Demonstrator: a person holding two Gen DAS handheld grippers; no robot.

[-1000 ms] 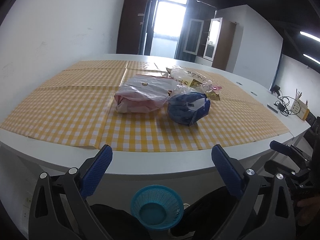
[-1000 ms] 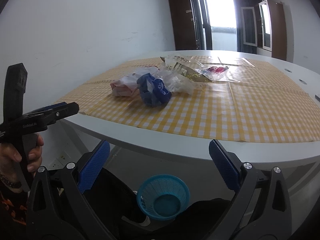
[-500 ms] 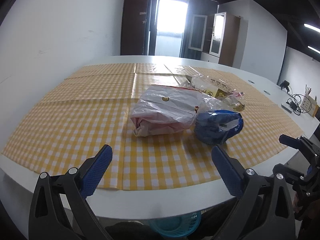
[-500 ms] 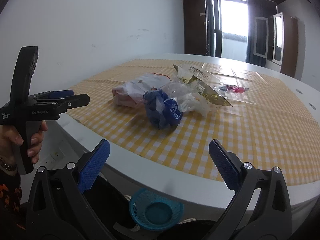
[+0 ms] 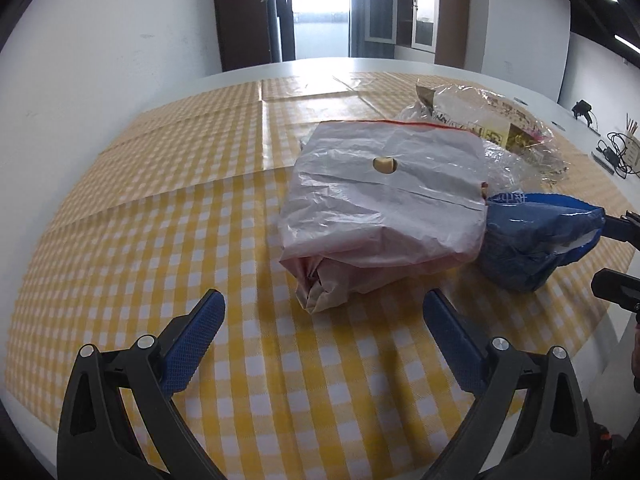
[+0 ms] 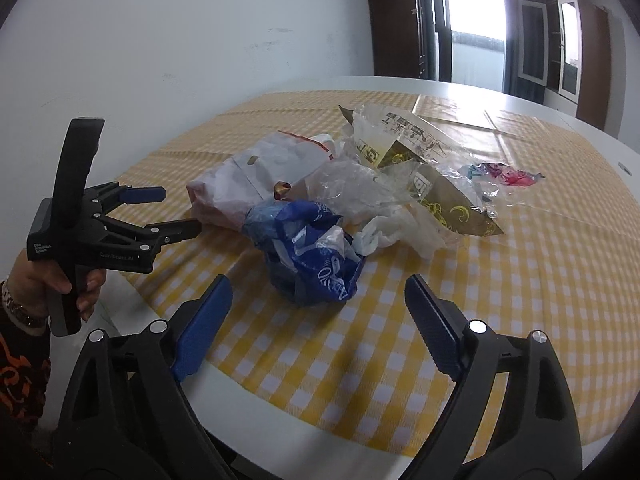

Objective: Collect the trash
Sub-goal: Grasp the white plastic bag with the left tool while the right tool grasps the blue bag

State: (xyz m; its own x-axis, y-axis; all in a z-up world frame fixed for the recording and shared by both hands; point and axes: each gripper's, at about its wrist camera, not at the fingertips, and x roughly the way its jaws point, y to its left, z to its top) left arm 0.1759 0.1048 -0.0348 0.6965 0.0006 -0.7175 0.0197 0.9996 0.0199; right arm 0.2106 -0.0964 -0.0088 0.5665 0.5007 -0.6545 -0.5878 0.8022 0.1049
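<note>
Left gripper [image 5: 322, 334] spread wide and empty, just short of white bag [image 5: 384, 196] on checked cloth [image 5: 160, 240]; right gripper [image 6: 318, 322] closing, nothing yet between its jaws, blue bag [image 6: 312, 256] just ahead. Advise centring each bag between pads before pinching; crumpled film likely to slip; best taken by a thick fold.

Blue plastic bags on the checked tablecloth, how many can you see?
1. The crumpled blue bag lies nearest the table edge, against the white bag and in front of the clear wrappers. Others could be hidden under the pile.
</note>
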